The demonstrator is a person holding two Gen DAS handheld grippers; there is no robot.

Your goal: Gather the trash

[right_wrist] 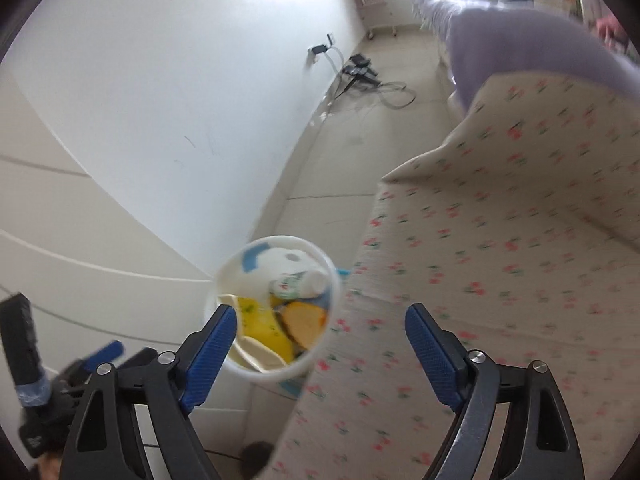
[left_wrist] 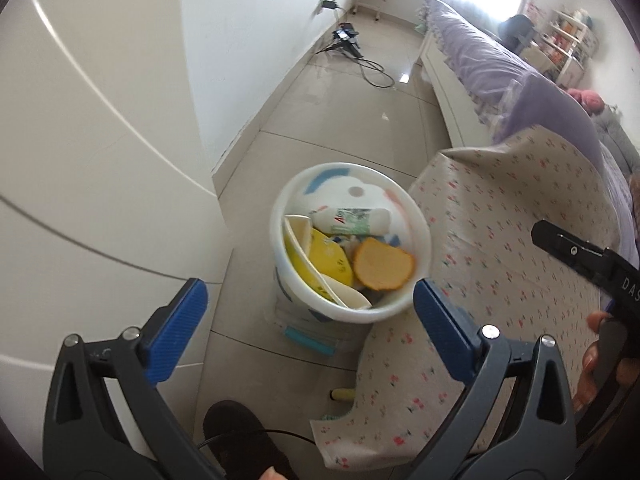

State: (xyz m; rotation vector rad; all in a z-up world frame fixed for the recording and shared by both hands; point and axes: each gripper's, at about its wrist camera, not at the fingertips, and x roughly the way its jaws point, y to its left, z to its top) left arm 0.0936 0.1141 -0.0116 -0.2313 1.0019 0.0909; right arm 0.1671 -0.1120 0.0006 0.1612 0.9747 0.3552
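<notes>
A white trash bin [left_wrist: 416,300] stands on the tiled floor beside a table covered with a flowered cloth [left_wrist: 520,260]. Inside lie a white plastic bottle [left_wrist: 352,220], a yellow and white paper bowl [left_wrist: 320,260] and a round orange biscuit-like piece [left_wrist: 384,265]. My left gripper [left_wrist: 310,332] hangs above and in front of the bin, open, nothing between its blue pads. My right gripper [right_wrist: 320,350] is also open and empty, over the bin's [right_wrist: 276,372] near rim and the cloth's [right_wrist: 500,260] edge. The bottle [right_wrist: 300,282] and orange piece [right_wrist: 306,322] show there too.
A white cabinet [left_wrist: 92,160] and wall [left_wrist: 248,40] close the left side. A bed with purple cover [left_wrist: 492,56] runs along the right. A small tripod with cables [left_wrist: 348,40] sits on the far floor. A dark shoe [left_wrist: 240,436] is below my left gripper.
</notes>
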